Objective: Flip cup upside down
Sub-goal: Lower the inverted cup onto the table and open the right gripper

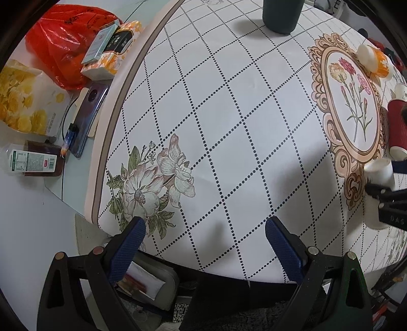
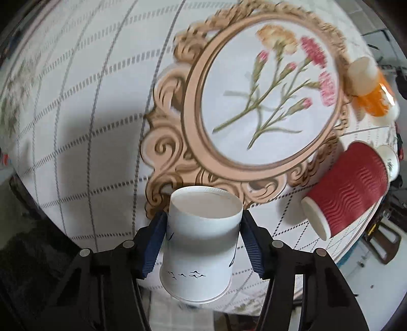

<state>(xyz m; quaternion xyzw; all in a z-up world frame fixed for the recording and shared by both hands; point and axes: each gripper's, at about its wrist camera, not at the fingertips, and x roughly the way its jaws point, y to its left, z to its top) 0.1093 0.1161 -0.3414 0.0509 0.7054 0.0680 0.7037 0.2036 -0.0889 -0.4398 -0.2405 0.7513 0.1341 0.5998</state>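
A white paper cup (image 2: 201,239) with small black bird marks sits between my right gripper's (image 2: 202,239) blue pads, which are shut on its sides. Its recessed base faces away from the camera and its rim faces toward it; it is held above the table's near edge. In the left wrist view the same cup (image 1: 379,173) shows at the far right, held by the right gripper (image 1: 381,185). My left gripper (image 1: 204,230) is open and empty over the table's front edge.
A red ribbed cup (image 2: 348,188) lies on its side at the right; an orange cup (image 2: 374,94) lies beyond it. A dark green cup (image 1: 279,15) stands at the far side. Left of the tablecloth (image 1: 229,114) lie a phone (image 1: 87,114), boxes, a red bag and a bottle.
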